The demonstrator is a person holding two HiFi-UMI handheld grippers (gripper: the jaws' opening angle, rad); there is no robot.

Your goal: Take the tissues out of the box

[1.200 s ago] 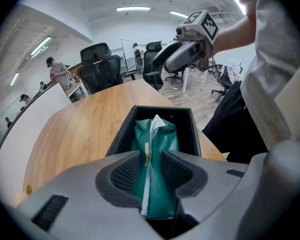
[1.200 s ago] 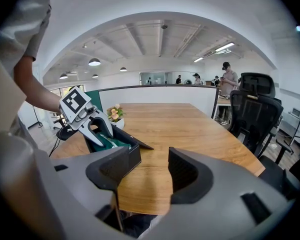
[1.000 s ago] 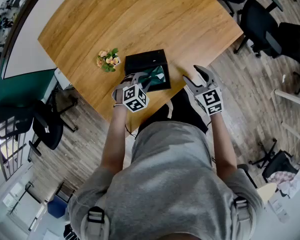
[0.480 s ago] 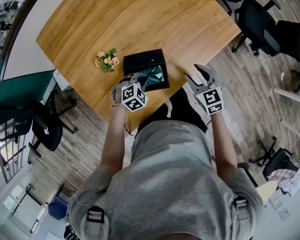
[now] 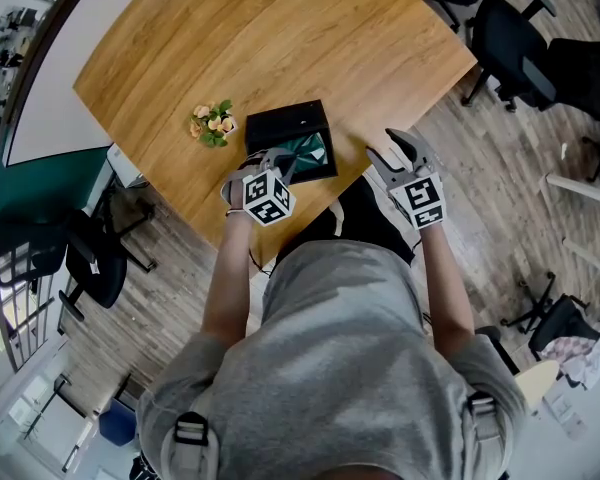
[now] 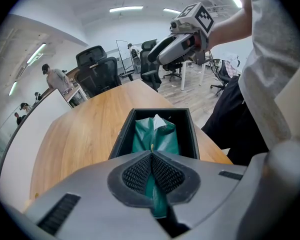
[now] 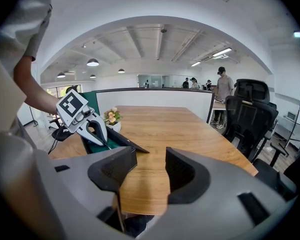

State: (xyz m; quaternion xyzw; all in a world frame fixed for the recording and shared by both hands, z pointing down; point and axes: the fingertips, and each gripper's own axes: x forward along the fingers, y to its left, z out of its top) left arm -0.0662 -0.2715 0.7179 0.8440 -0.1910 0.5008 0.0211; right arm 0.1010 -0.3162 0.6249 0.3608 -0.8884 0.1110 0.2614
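A black open box [image 5: 282, 122] lies near the table's front edge, with a green tissue pack [image 5: 314, 152] inside it. In the left gripper view the pack [image 6: 157, 134] fills the box [image 6: 121, 138], a white tissue showing at its far end. My left gripper [image 6: 151, 157] is shut on the pack's near green edge, at the box's near end [image 5: 283, 165]. My right gripper [image 5: 392, 148] hovers to the right of the box over the table edge. Its jaws [image 7: 151, 166] are closing with nothing between them.
A small pot of flowers [image 5: 213, 121] stands left of the box. The wooden table [image 5: 260, 48] stretches away behind it. Black office chairs [image 5: 515, 43] stand at the right, and a low partition [image 7: 155, 96] runs along the table's far side.
My left gripper's jaws have come together on the green pack at the box's near end. The right gripper has stayed about where it was.
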